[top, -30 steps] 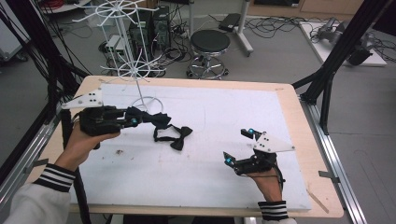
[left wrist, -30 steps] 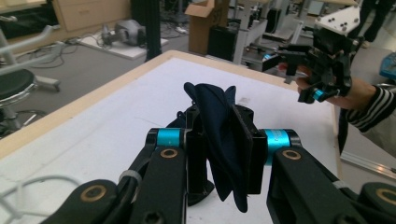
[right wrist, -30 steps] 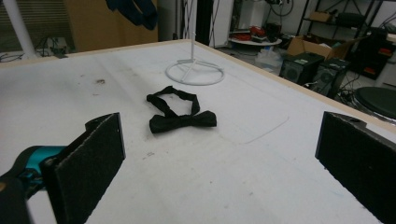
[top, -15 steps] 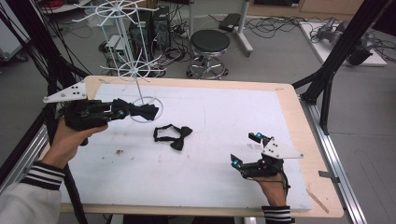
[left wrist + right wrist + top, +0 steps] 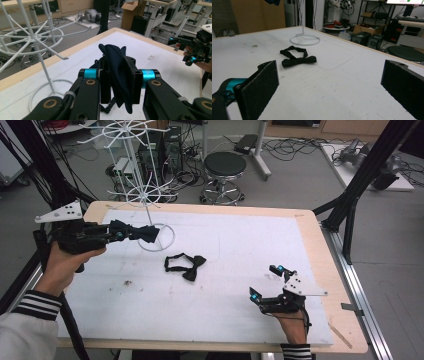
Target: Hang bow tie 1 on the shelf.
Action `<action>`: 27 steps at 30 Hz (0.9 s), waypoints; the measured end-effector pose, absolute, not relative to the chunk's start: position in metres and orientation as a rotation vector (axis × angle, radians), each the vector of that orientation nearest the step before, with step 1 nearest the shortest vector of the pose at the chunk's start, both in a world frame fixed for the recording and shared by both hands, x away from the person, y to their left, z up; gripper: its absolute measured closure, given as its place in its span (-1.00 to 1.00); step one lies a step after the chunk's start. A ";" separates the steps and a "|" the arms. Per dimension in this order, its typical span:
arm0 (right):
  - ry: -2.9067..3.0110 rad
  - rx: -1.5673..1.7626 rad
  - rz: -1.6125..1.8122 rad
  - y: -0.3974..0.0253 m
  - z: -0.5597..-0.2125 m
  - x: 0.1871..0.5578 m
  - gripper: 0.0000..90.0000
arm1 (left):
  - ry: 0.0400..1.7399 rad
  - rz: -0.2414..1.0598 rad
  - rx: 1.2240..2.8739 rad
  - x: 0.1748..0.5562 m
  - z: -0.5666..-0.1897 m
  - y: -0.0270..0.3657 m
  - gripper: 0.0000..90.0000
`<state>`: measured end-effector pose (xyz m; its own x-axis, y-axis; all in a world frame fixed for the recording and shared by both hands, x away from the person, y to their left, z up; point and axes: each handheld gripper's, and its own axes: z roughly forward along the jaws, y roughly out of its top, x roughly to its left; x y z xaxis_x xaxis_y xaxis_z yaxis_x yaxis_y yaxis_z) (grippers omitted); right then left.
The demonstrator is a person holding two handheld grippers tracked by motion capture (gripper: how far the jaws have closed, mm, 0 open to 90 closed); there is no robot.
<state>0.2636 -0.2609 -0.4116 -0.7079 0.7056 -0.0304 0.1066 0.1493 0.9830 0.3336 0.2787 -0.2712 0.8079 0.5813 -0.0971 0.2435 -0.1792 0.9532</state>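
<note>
The left gripper point(image 5: 131, 233) was held above the far left part of the desk point(image 5: 320, 250), its jaws closed on a dark bow tie point(image 5: 142, 233). In the left gripper view the bow tie point(image 5: 117, 72) was seen pinched upright between the two jaws, with folded cloth standing above them and a lower edge hanging below. The gripper was raised clear of the white mat point(image 5: 240, 270), just beside the ring base of the white wire rack point(image 5: 142, 195). The rack's pole and spoked hoops point(image 5: 32, 37) were seen at the left of the left gripper view, near the held tie but not touching it.

A second black bow tie point(image 5: 186, 265) was found lying flat on the mat near the middle of the desk, its strap looped to one side. It was touched by neither gripper. In the right gripper view this tie point(image 5: 297, 58) lay ahead of the jaws, with the rack's ring base point(image 5: 305, 39) beyond it.

The right gripper point(image 5: 265, 282) was held low over the near right part of the mat, well apart from both ties. Its jaws stood wide open with nothing between them.

A round black stool point(image 5: 225, 167) was noted on the floor beyond the desk.
</note>
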 end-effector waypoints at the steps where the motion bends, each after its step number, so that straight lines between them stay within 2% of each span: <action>1: 1.937 0.772 1.593 -0.261 -0.412 0.264 -0.99 | 0.643 0.348 1.765 0.334 -0.271 0.280 0.70; 27: 1.908 0.781 1.575 -0.259 -0.410 0.253 -0.99 | 0.730 0.384 1.760 0.360 -0.260 0.293 0.70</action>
